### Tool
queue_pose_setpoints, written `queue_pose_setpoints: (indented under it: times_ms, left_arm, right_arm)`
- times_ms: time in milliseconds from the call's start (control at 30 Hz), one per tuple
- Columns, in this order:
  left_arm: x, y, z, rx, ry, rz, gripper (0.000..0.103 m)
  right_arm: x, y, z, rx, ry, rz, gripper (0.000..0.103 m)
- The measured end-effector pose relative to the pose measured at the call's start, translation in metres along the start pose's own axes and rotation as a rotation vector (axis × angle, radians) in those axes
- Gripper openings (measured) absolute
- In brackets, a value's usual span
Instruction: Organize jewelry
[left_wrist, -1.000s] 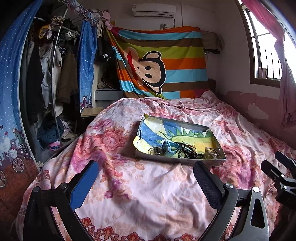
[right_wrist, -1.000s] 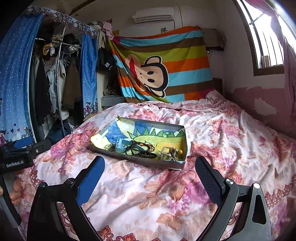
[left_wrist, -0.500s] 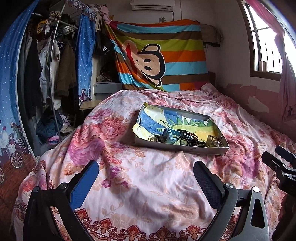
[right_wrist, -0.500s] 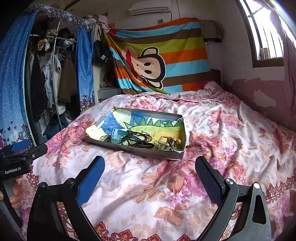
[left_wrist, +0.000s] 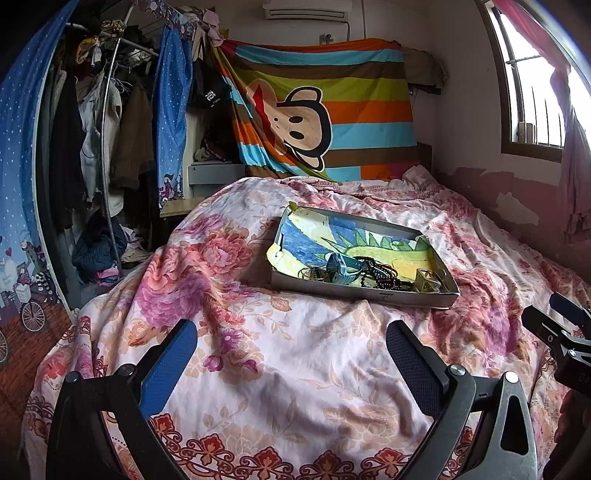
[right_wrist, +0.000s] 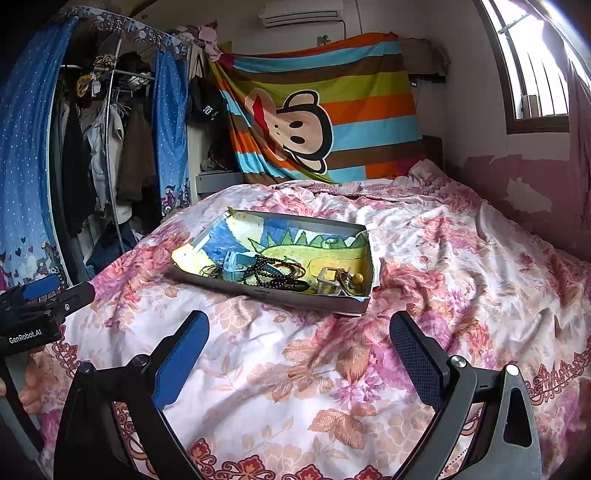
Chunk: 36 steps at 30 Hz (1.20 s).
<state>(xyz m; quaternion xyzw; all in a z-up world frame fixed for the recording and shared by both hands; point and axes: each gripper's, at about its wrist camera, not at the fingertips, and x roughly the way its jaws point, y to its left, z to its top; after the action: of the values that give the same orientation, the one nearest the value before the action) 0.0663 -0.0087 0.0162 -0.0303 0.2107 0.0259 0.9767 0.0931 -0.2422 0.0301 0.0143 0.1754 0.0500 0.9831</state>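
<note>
Jewelry (right_wrist: 273, 271) sits piled in a shallow tray (right_wrist: 306, 301) w/ a dinosaur drawing, on the floral bedspread (right_wrist: 295, 369). We hold left gripper (left_wrist: 288, 354) and right gripper (right_wrist: 299, 343) spread wide, both empty, short of the tray. "GenRobot.AI" reads on the left unit; the tray's front label is prob. too small to read.

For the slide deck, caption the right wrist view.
Open right gripper faces a shallow box of tangled jewelry on a floral bedspread.
</note>
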Motion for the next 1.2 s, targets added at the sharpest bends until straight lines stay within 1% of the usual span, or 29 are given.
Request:
queue_pose_setpoints:
  times_ms: [1200]
  left_arm:
    - [0.0014, 0.0002, -0.0013, -0.001, 0.004, 0.000, 0.103]
  right_arm:
    - [0.0013, 0.0017, -0.0031, -0.003, 0.006, 0.003, 0.096]
